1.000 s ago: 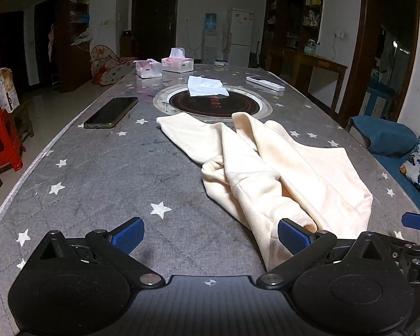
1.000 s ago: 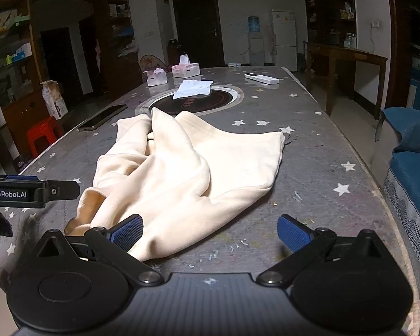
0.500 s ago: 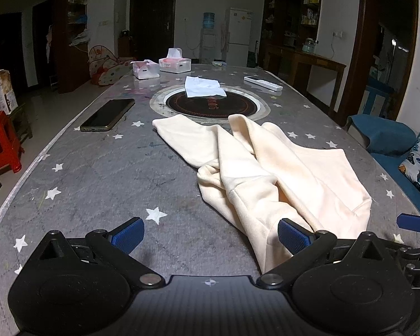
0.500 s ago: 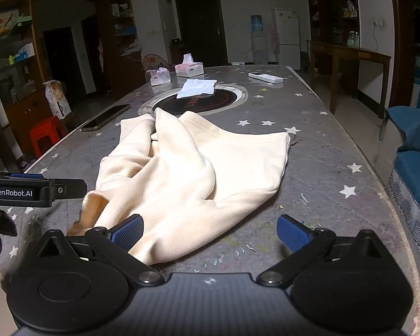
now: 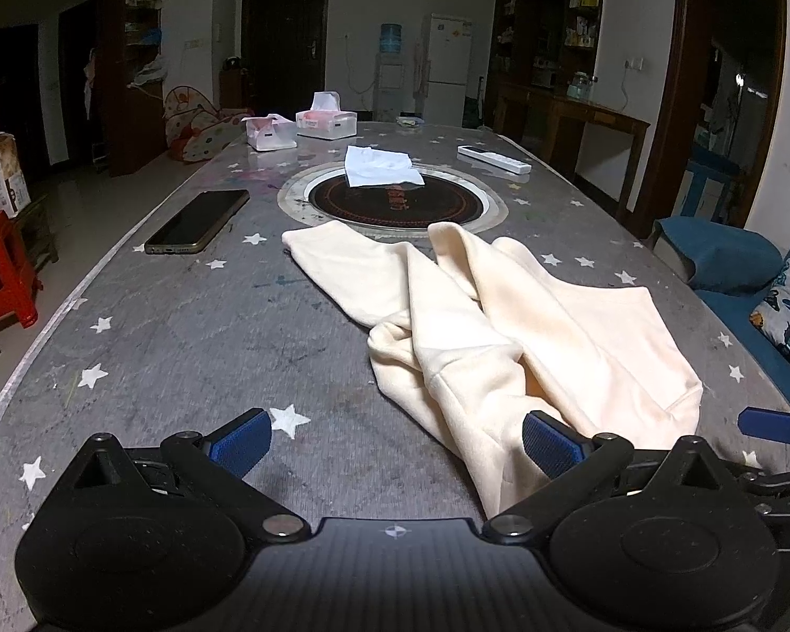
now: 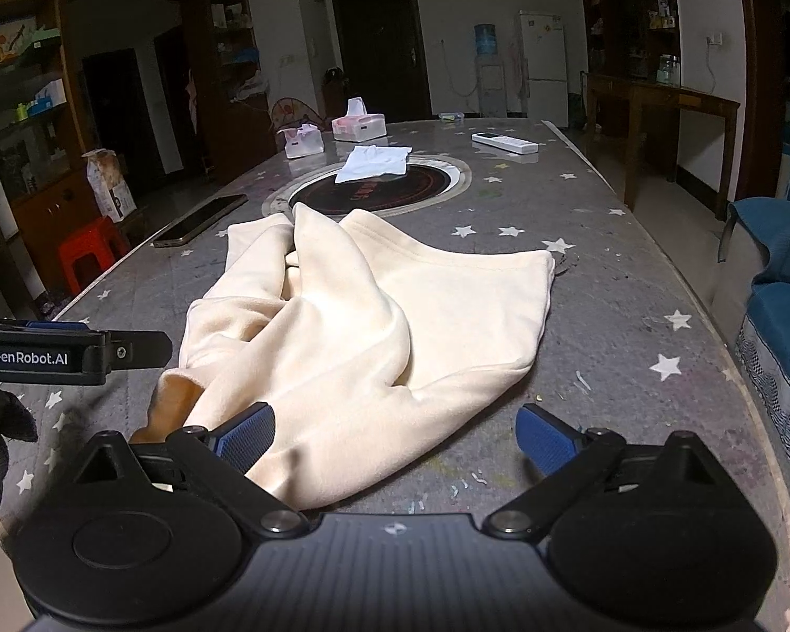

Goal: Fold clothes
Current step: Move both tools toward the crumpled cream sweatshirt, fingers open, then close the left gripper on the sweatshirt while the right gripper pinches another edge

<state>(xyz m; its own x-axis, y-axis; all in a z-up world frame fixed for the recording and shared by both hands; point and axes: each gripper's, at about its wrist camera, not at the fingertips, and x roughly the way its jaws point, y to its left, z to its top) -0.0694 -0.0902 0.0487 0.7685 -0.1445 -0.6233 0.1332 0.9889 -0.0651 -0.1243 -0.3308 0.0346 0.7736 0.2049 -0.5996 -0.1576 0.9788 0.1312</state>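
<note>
A cream sweatshirt (image 5: 526, 326) lies crumpled on the grey star-patterned table (image 5: 184, 337); it also shows in the right wrist view (image 6: 374, 326). My left gripper (image 5: 395, 442) is open and empty, low over the table at the garment's near left edge, its right fingertip over the fabric. My right gripper (image 6: 395, 434) is open and empty at the garment's near hem, its left fingertip over the cloth. The left gripper also shows at the left edge of the right wrist view (image 6: 68, 353).
A black phone (image 5: 197, 221) lies at the table's left. A white cloth (image 5: 379, 166) sits on the round inset hob (image 5: 395, 203). Two tissue boxes (image 5: 324, 121) and a white remote (image 5: 492, 158) are at the far end. A blue sofa (image 6: 784, 305) stands to the right.
Both grippers have drawn back slightly toward the near table edge and risen a little; the sweatshirt has not moved. Both stay open.
</note>
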